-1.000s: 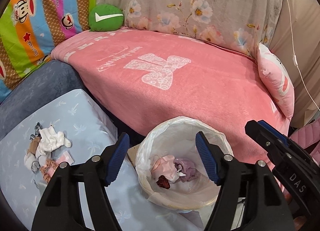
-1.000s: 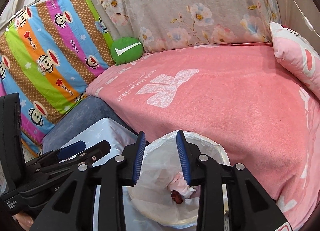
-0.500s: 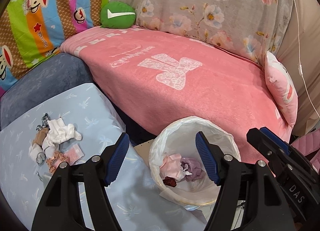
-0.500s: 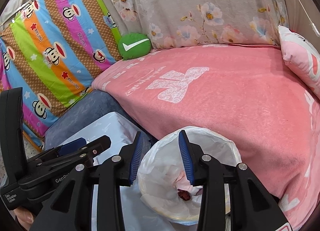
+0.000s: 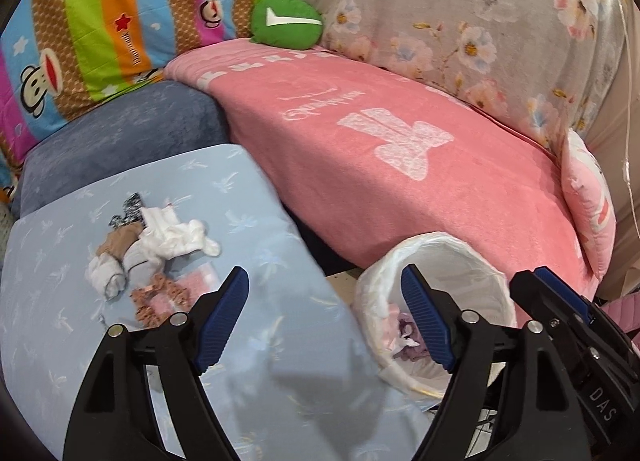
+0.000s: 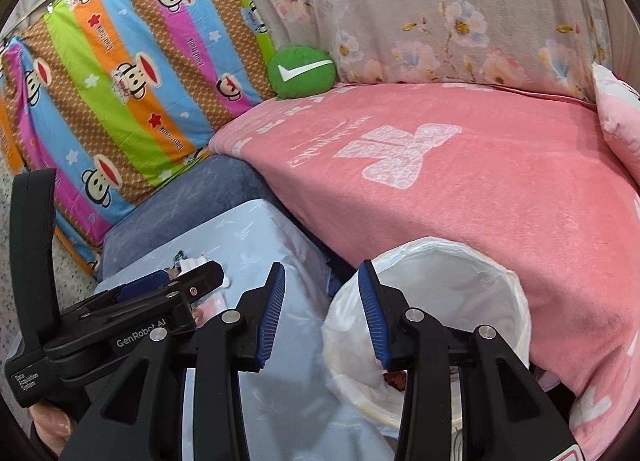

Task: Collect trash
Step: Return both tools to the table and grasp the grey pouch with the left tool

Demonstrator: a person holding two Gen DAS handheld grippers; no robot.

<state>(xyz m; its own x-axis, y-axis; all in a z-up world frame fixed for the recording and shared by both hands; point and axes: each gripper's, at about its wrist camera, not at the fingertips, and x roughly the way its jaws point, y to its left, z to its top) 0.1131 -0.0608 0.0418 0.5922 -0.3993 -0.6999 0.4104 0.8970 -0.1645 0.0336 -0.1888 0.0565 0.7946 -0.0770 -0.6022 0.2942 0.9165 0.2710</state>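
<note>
Left wrist view: left tongs [image 5: 324, 303] released, jaws wide apart, nothing between them. Compared with a second ago the view has swung left off the trash bin [image 5: 440, 261] toward the trash pile [image 5: 152, 253] on the light-blue counter [image 5: 280, 361]. Pile holds crumpled white tissues, a brown scrap and pink wrappers, all touching. Bin now sits at lower right, against the pink bed [image 5: 400, 181], with a few pink and purple scraps already inside. Right tongs [image 5: 560, 293] visible at right edge; cannot tell their state from here.

Right wrist view: right tongs [image 6: 320, 301] released, moderate gap, empty. Bin [image 6: 480, 261] has slid right in frame since a second ago; the tongs now straddle its near-left rim and the counter [image 6: 260, 233] edge. Left gripper body blocks most of the pile.

Reading: the drop looks done, both tongs heading back for the next pickup. Several pieces left, so the task is partway.
</note>
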